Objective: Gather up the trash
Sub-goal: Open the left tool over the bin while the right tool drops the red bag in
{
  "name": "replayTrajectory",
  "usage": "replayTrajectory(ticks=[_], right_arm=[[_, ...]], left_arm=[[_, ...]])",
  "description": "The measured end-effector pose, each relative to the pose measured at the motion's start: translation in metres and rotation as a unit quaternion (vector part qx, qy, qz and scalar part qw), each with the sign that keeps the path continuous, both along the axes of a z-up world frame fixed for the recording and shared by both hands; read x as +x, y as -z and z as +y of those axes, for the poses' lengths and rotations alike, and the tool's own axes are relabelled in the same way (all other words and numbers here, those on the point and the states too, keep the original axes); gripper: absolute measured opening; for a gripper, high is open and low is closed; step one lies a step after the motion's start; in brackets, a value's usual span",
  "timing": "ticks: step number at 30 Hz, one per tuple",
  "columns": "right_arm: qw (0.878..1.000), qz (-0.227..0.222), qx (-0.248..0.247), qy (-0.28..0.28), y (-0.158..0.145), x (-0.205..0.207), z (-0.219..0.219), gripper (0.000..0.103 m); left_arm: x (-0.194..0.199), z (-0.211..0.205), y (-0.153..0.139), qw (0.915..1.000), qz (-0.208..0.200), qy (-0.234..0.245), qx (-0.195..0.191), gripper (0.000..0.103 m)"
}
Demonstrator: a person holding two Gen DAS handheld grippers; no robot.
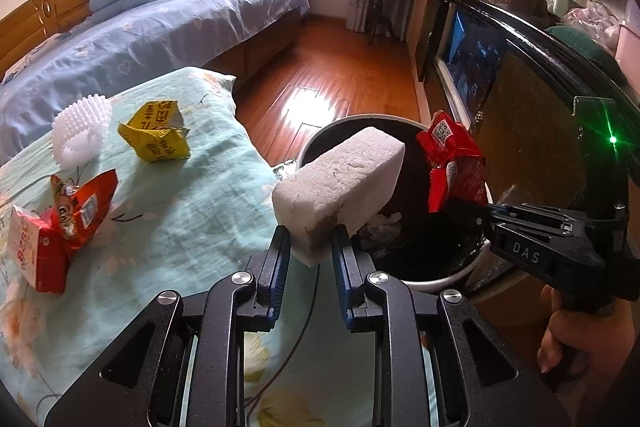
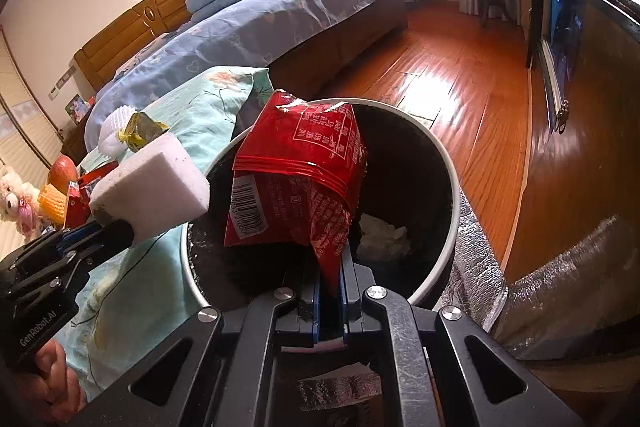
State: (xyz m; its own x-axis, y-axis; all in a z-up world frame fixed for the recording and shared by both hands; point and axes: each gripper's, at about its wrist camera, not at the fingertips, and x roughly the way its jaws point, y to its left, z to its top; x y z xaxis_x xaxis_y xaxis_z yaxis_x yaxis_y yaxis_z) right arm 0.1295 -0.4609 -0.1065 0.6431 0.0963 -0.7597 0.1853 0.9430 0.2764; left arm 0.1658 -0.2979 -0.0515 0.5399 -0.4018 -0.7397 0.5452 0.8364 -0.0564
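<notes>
Left hand-held gripper (image 1: 311, 239) pinching sponge (image 1: 338, 183), right hand-held gripper (image 2: 329, 283) clamping red wrapper (image 2: 298, 183)

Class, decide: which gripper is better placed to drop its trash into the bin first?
Right. The right gripper holds the red wrapper over the bin; the left gripper's white foam block hangs near the rim.

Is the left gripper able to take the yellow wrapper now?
Probably not yet. The left gripper is shut on the foam block, so its jaws are full. The yellow wrapper lies uncovered on the pillow, so nothing else bars the way.
</notes>
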Motion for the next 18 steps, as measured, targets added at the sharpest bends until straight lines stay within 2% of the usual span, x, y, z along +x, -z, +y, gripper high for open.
replayTrajectory(ticks=[6, 8, 9, 12, 14, 16, 18], right_arm=[[1.0, 0.003, 0.002, 0.001, 0.002, 0.003, -0.005, 0.007], [1.0, 0.004, 0.002, 0.004, 0.002, 0.004, -0.008, 0.007], [1.0, 0.004, 0.002, 0.005, 0.001, 0.005, -0.008, 0.011], [1.0, 0.003, 0.003, 0.009, -0.001, 0.006, -0.011, 0.013], [1.0, 0.001, -0.001, 0.011, -0.003, 0.005, -0.011, 0.016], [1.0, -0.003, -0.001, 0.014, -0.004, 0.003, -0.011, 0.038], [1.0, -0.006, 0.002, 0.016, -0.003, 0.001, -0.011, 0.047]], left_arm=[[0.003, -0.008, 0.001, 1.0, 0.001, 0.003, 0.003, 0.021], [0.004, -0.009, 0.001, 1.0, 0.004, 0.005, 0.002, 0.024], [0.004, -0.01, 0.0, 1.0, 0.004, 0.006, 0.002, 0.025], [0.002, -0.01, 0.0, 1.0, -0.001, 0.004, 0.002, 0.034], [0.001, -0.008, 0.0, 1.0, -0.002, 0.0, 0.004, 0.044], [0.0, -0.004, 0.001, 1.0, -0.003, -0.004, 0.003, 0.046], [-0.001, 0.0, 0.001, 1.0, -0.002, -0.008, 0.003, 0.047]])
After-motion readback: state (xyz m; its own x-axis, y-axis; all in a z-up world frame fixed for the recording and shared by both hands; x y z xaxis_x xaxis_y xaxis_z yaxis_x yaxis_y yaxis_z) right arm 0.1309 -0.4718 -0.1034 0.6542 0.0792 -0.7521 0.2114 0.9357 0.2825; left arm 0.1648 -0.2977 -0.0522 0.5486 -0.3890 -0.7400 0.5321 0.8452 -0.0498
